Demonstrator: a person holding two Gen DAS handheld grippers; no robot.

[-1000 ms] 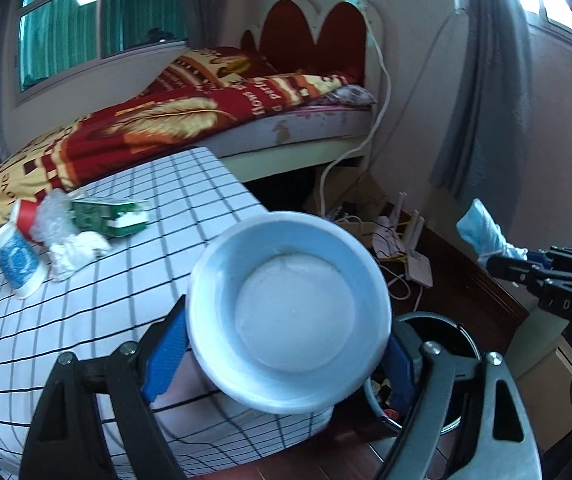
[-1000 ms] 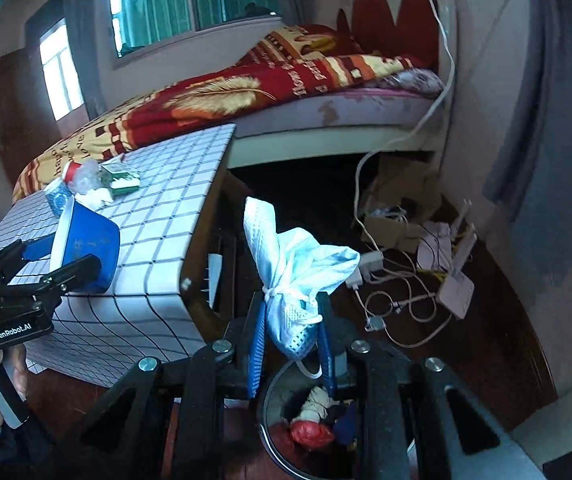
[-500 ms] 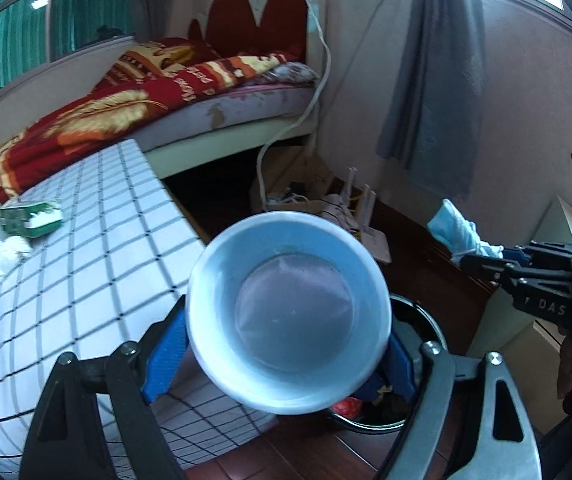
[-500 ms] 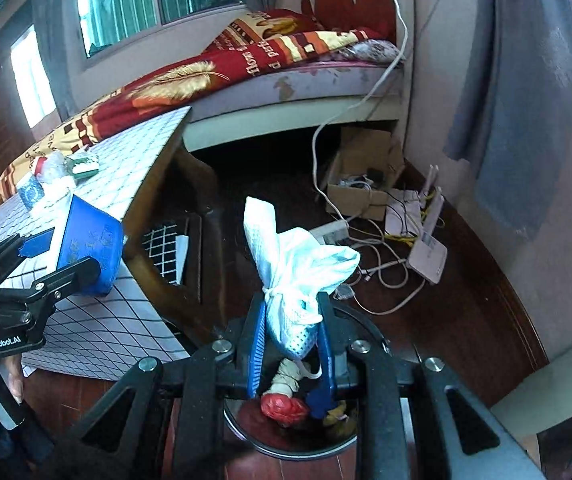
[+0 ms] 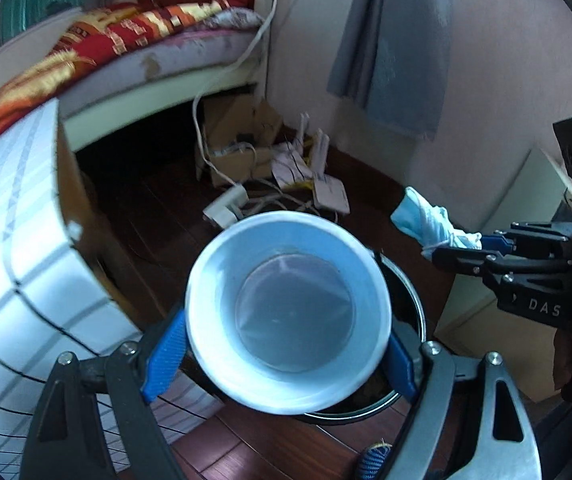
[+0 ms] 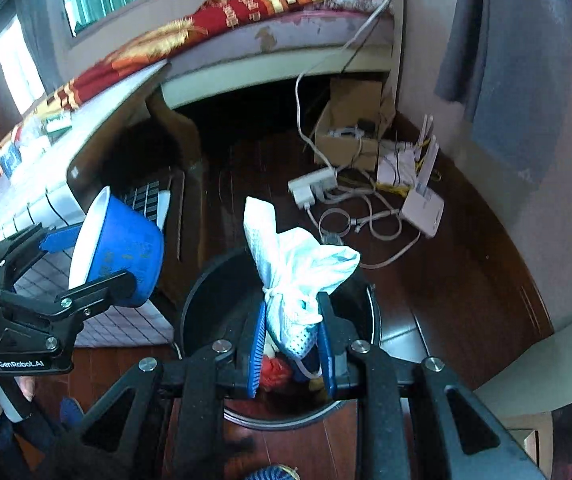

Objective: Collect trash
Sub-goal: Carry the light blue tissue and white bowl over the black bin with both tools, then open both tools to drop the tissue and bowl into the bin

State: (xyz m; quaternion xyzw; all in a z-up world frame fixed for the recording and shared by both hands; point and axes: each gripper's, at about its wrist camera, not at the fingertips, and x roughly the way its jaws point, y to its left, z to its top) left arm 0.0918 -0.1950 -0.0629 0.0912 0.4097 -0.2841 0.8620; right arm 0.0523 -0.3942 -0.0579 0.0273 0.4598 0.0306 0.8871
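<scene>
My left gripper [image 5: 286, 348] is shut on a blue paper bowl [image 5: 288, 312] with a white inside, its mouth facing the camera. The bowl hangs over the near rim of a black round trash bin [image 5: 410, 304] on the floor. In the right wrist view the same blue bowl [image 6: 121, 248] and left gripper [image 6: 85, 260] sit at the left. My right gripper [image 6: 292, 340] is shut on a crumpled blue-white face mask [image 6: 294, 268], held above the bin [image 6: 205, 292], which holds red and white rubbish. From the left wrist view the mask [image 5: 430, 220] shows at the right.
A table with a white checked cloth [image 5: 9, 248] stands left of the bin, with more litter [image 6: 17, 148] on its far end. Behind lie a cardboard box [image 6: 350, 120], a power strip [image 6: 312, 188], routers and cables on the dark wood floor. A bed [image 6: 245, 12] runs along the back wall.
Both grippers have come down and moved away from the table toward the bin. The bowl and the mask now hang over the bin's mouth, still held.
</scene>
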